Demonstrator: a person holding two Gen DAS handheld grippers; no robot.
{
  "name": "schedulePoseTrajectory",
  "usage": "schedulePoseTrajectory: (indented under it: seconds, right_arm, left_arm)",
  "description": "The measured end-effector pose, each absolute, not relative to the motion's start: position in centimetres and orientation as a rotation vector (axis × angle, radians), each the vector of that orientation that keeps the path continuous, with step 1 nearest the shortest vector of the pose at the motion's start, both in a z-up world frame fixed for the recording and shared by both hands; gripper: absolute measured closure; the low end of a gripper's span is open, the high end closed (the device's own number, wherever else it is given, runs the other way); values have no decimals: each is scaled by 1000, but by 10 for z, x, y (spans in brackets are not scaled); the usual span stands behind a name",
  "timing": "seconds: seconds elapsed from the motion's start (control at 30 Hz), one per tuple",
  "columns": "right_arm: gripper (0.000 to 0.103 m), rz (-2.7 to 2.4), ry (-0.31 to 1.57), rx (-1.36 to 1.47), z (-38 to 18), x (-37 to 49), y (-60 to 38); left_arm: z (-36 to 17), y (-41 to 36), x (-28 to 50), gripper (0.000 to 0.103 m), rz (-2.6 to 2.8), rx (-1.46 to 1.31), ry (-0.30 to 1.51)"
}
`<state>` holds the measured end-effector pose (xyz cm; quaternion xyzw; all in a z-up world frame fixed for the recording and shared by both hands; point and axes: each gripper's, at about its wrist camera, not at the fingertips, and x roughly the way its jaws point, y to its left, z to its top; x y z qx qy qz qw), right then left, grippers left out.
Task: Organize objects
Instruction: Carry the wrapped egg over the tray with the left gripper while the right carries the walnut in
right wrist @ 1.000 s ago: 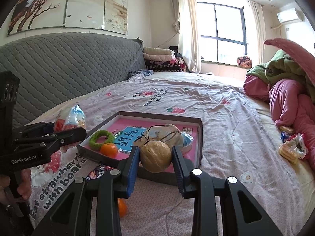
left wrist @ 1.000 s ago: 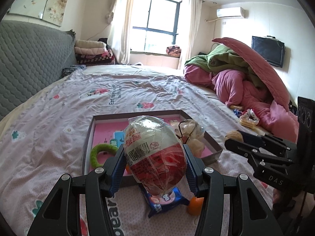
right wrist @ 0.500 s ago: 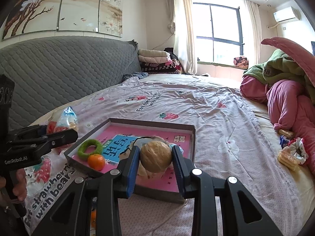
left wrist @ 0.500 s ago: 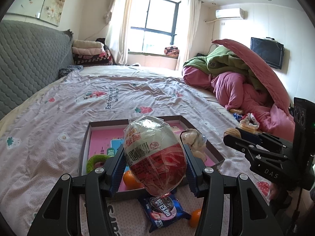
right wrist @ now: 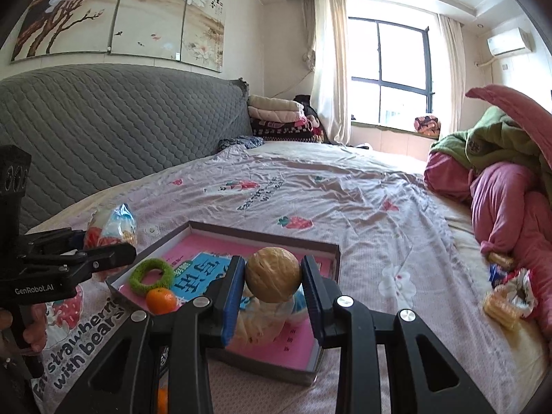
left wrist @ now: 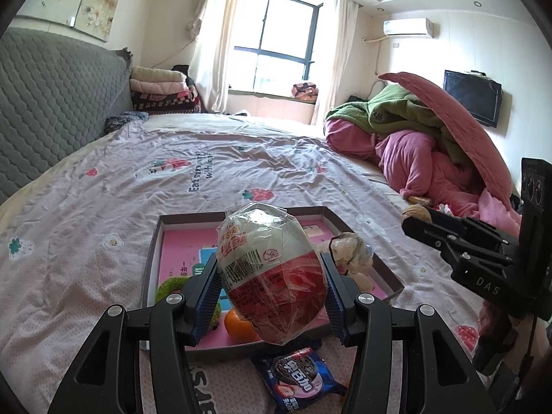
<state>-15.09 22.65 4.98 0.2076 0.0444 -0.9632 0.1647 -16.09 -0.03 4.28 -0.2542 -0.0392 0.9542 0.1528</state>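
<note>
Crinkly plastic-wrapped egg (left wrist: 272, 276) clamped in left claw (left wrist: 270, 305), wrinkled round walnut (right wrist: 273, 274) gripped by right claw (right wrist: 272, 305)

A pink-floored tray (right wrist: 331, 249) sits on the lilac strawberry-print sheet (right wrist: 345, 193), holding a green ring (right wrist: 151, 273) and an orange fruit (right wrist: 161, 301).

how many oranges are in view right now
2. One orange lies in the pink box, beside the green ring. A second orange sits on the bedsheet outside the box, mostly hidden behind the right gripper. More may be hidden.
</note>
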Motion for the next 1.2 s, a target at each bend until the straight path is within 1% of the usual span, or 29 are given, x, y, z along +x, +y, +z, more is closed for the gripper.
schedulePoseTrajectory:
  seconds: [0.23, 0.63, 0.87, 1.2]
  right_arm:
    - [69, -2743, 148, 564, 55, -156, 229]
    - [69, -2710, 119, 696, 33, -167, 236]
    - [69, -2675, 151, 811, 16, -174, 233]
    - [69, -2611, 108, 938, -5, -183, 234]
  left_arm:
    - [43, -5, -174, 47, 2741, -747, -151]
    - [35, 14, -196, 47, 2725, -803, -146]
    - [21, 34, -205, 47, 2693, -866, -84]
    - [7, 53, -205, 47, 2649, -920, -19]
